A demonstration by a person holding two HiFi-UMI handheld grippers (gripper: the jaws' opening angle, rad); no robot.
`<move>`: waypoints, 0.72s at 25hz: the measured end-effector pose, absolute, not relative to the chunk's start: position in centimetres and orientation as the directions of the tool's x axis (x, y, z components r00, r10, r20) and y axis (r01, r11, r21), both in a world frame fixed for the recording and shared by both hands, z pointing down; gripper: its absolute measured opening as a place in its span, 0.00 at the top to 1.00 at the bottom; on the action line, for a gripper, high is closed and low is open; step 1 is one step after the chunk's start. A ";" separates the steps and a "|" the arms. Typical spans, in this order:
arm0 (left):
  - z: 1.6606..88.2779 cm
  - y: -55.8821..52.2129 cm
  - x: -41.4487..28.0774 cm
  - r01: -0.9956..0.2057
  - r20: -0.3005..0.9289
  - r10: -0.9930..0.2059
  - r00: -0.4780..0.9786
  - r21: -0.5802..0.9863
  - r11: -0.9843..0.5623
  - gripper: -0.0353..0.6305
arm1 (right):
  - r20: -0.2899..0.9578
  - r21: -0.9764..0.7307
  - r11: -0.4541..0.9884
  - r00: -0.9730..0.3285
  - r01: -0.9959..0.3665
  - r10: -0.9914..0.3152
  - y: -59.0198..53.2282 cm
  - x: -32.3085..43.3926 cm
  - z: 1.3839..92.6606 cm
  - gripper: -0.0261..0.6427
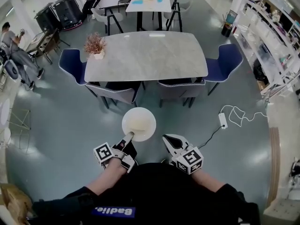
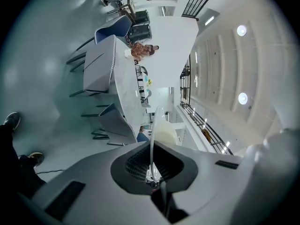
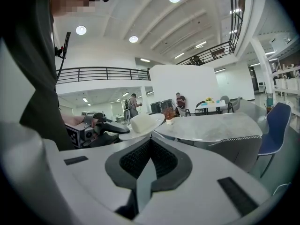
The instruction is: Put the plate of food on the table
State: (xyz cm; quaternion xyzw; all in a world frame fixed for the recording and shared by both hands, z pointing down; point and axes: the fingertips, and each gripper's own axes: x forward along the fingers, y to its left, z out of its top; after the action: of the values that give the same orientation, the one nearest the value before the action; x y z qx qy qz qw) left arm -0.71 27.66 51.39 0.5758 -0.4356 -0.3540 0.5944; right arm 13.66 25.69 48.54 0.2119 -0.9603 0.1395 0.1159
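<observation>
A white plate (image 1: 139,123) carries a pale block of food (image 1: 137,122) and hangs over the floor in front of the grey marble table (image 1: 145,55). My left gripper (image 1: 128,136) is shut on the plate's near rim. In the left gripper view the rim (image 2: 151,135) runs edge-on between the jaws, with the food (image 2: 165,132) beyond. My right gripper (image 1: 169,140) is beside the plate on the right, shut and empty. The right gripper view shows the closed right gripper (image 3: 149,144), the plate (image 3: 149,125) with the left gripper's fingers (image 3: 110,127) on it, and the table (image 3: 211,125).
Grey chairs (image 1: 119,92) and blue chairs (image 1: 225,62) are tucked around the table. A potted plant (image 1: 95,45) stands at the table's left end. A power strip with a white cable (image 1: 223,120) lies on the floor at right. Seated people (image 1: 16,55) and shelving (image 1: 274,41) line the sides.
</observation>
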 end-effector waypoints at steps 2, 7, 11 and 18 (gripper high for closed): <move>51.4 27.5 -0.3 -0.081 0.113 -0.929 0.352 0.993 0.090 0.93 | 0.281 -0.220 0.875 -0.887 -0.431 -0.366 25.2 14.4 48.6 0.94; 51.0 26.8 0.6 -0.089 0.111 -0.941 0.319 0.992 0.087 0.93 | 0.293 -0.226 0.881 -0.892 -0.415 -0.345 23.7 16.2 48.9 0.94; 51.2 26.4 0.7 -0.085 0.119 -0.947 0.299 0.992 0.098 0.93 | 0.292 -0.237 0.877 -0.892 -0.418 -0.346 22.6 16.9 49.3 0.94; 52.2 22.6 -1.6 -0.079 0.129 -0.944 0.303 0.991 0.110 0.93 | 0.317 -0.238 0.867 -0.879 -0.437 -0.355 19.4 15.1 50.1 0.94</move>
State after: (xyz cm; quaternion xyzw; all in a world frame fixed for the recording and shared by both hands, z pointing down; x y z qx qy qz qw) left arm -1.62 22.62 52.19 0.5556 -0.4606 -0.3694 0.5854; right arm 15.10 19.35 50.13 0.2069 -0.9571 0.1532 0.1326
